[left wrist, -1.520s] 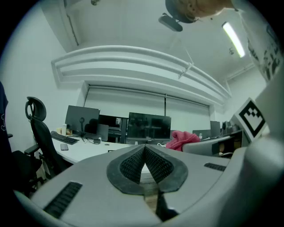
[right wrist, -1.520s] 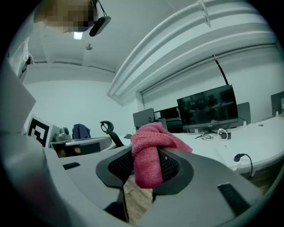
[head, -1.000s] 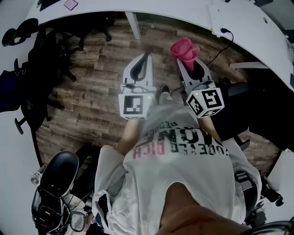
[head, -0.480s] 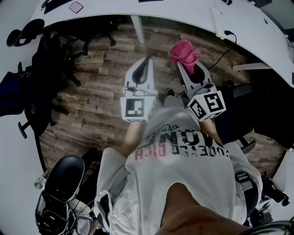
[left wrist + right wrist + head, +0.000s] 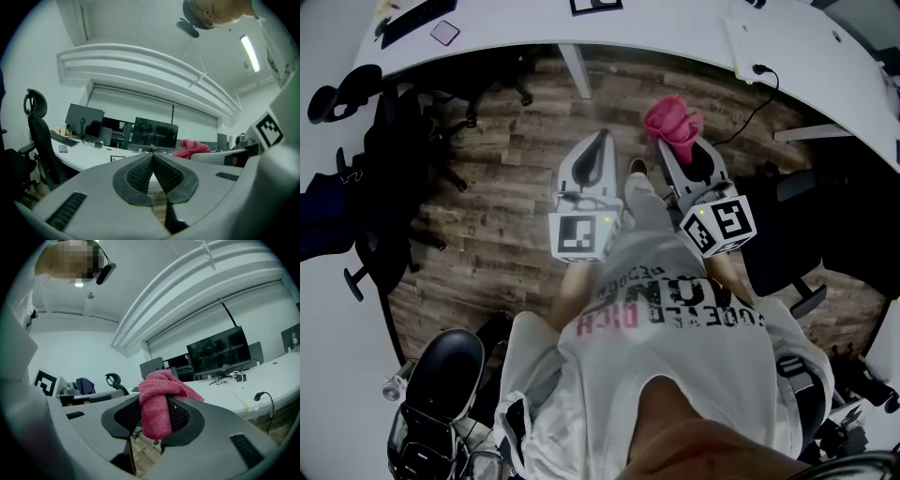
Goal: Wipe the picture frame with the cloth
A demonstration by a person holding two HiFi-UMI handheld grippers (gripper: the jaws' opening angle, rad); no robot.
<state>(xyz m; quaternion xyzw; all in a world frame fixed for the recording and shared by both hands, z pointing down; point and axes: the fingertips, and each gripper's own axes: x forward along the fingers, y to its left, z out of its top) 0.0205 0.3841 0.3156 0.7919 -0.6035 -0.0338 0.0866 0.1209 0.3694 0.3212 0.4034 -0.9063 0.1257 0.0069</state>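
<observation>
**Cloth gripped and ready, frame not yet reached**

The right gripper [image 5: 667,148] is clenched on the pink cloth [image 5: 672,116]. In the right gripper view a fold of it is pinched between the jaws and the rest bunches up over their tips. That leaves a soft wad out front, probably so that fabric, not the jaws, meets the surface.

The left gripper [image 5: 601,139] is pressed shut on nothing, its ribbed pads meeting at the tip. It is likely kept free to steady the frame.

Both grippers sit at the centre of the head view, over the wooden floor [image 5: 497,187], and point toward the white desk [image 5: 694,33] curving across the top. A small dark-bordered rectangle lies flat on the desk at the top centre. This is apparently the picture frame [image 5: 596,5], well apart from the cloth. I judge that wiping has not begun.
</observation>
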